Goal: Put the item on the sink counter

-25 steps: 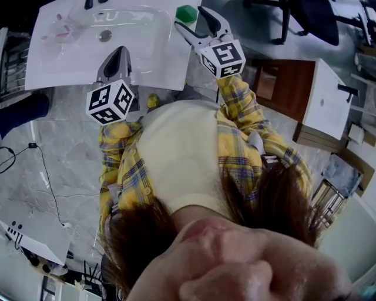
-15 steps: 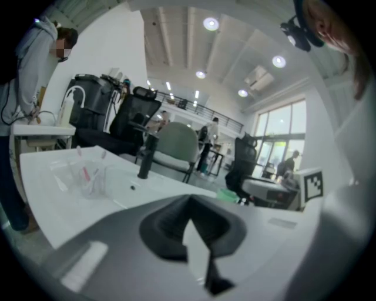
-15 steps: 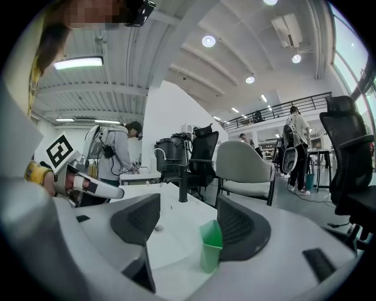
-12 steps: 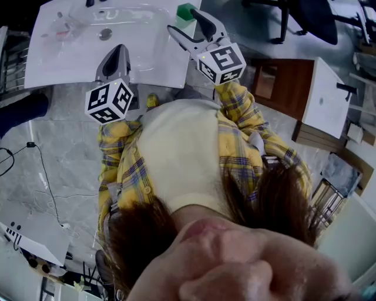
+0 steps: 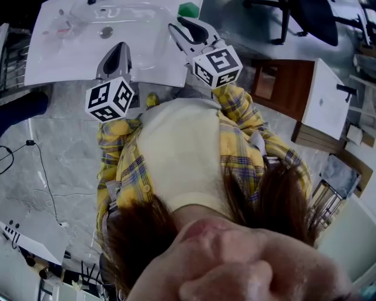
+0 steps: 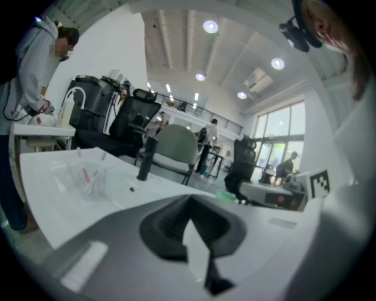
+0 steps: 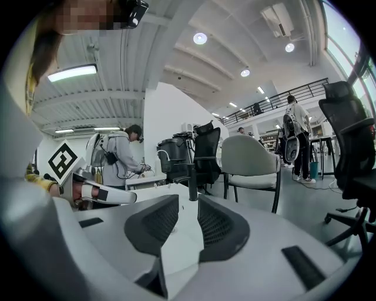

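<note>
The white sink counter [image 5: 41, 64] fills the top left of the head view, its basin drain [image 5: 106, 33] near the middle. A small green item [image 5: 189, 10] lies at the counter's far right corner; in the left gripper view the same green item [image 6: 228, 197] shows beyond the jaws. My right gripper [image 5: 177, 24] hovers over the counter's right edge, just short of the item. Its jaws are closing with nothing between them, as the right gripper [image 7: 188, 203] camera confirms. My left gripper [image 5: 121, 50] is shut and empty over the counter's front edge, and the left gripper [image 6: 189, 200] faces the basin.
A black faucet [image 6: 145, 156] stands at the back of the counter, with a clear cup [image 6: 88, 179] holding small sticks to its left. A wooden cabinet with a white top [image 5: 320, 97] stands at the right, an office chair [image 5: 305, 17] beyond it. Other people work in the background.
The right gripper's jaws have narrowed from wide open and it has drawn left and back from the green item, which stays on the counter. The left gripper has barely moved.
</note>
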`<state>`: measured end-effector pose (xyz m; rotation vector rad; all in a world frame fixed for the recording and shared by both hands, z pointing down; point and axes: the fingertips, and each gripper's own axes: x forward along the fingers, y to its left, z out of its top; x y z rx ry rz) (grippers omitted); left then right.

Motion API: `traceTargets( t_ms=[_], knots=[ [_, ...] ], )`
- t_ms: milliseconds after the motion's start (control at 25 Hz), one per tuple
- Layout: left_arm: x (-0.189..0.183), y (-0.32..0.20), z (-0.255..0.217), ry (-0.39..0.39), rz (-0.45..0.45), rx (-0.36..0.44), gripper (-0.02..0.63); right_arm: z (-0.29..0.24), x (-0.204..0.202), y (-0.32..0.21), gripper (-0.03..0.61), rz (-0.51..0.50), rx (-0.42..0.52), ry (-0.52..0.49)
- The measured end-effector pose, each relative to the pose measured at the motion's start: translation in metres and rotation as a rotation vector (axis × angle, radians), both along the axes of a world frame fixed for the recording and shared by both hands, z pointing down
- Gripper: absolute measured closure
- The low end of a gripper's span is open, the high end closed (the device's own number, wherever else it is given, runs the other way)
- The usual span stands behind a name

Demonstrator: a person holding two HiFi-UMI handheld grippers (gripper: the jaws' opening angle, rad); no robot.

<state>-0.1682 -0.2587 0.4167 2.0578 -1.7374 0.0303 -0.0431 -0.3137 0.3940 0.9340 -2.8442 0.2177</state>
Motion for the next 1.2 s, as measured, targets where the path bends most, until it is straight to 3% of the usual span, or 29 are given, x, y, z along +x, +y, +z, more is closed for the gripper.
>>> traceTargets(
  t_ms=[360,1200],
  knots=[
    [0.0,0.0,0.002,0.003,0.004,-0.008,0.607,0.003,-0.003,0.002,0.554,-0.008,-0.049,-0.01],
    [0.001,-0.002,0.007,0.001,0.01,-0.022,0.607,0.034,-0.024,0.021,0.565,-0.1,-0.172,0.064]
  ],
)
